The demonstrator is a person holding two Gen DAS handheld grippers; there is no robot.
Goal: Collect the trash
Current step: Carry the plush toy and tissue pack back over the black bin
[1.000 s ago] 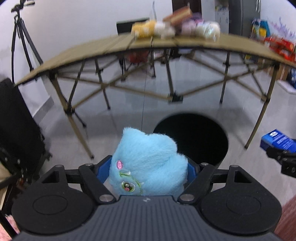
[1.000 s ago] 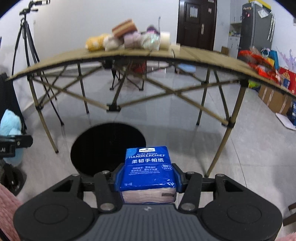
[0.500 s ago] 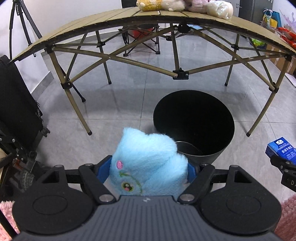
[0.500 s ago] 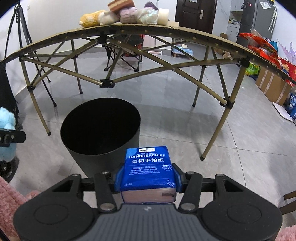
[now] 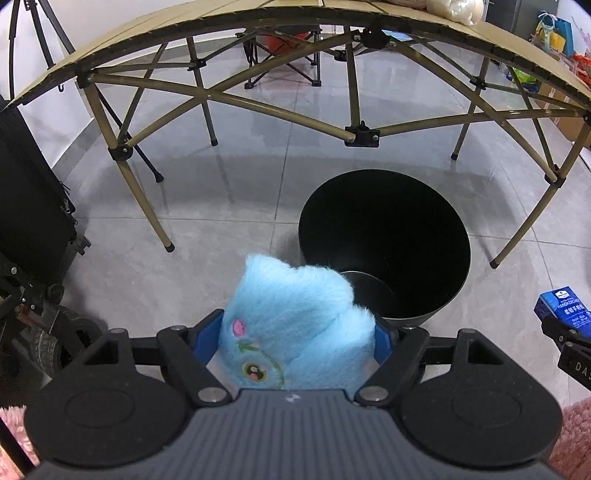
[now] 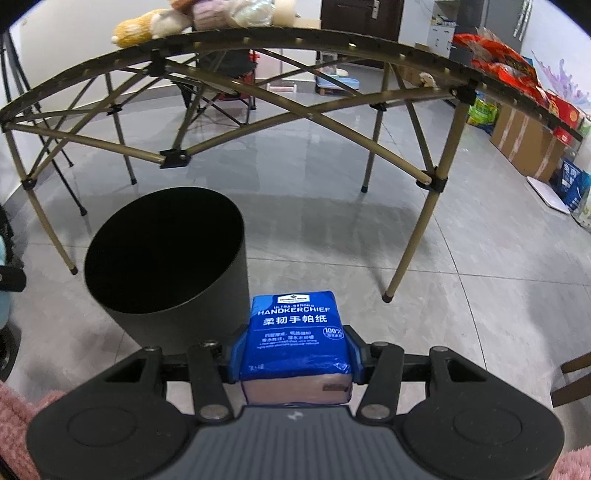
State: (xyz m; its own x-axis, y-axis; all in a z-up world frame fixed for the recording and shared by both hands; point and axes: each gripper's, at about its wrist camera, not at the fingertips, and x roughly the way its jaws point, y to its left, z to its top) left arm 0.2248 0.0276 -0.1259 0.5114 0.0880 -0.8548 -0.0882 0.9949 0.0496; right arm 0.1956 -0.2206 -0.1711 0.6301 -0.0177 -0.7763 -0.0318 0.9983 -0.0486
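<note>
Carrying: left gripper squeezes blue plush toy; right gripper clamps handkerchief tissue pack.
Handling: probably both light, soft, compressible; held across their middles.
Bin: black trash bin ahead-right of left gripper.

fluffy blue plush toy and blue handkerchief pack held beside open black bin

Folding table over glossy grey tile floor

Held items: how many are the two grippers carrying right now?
2. The blue plush toy sits in the left gripper, beside the black bin. The handkerchief tissue pack sits in the right gripper.
</note>
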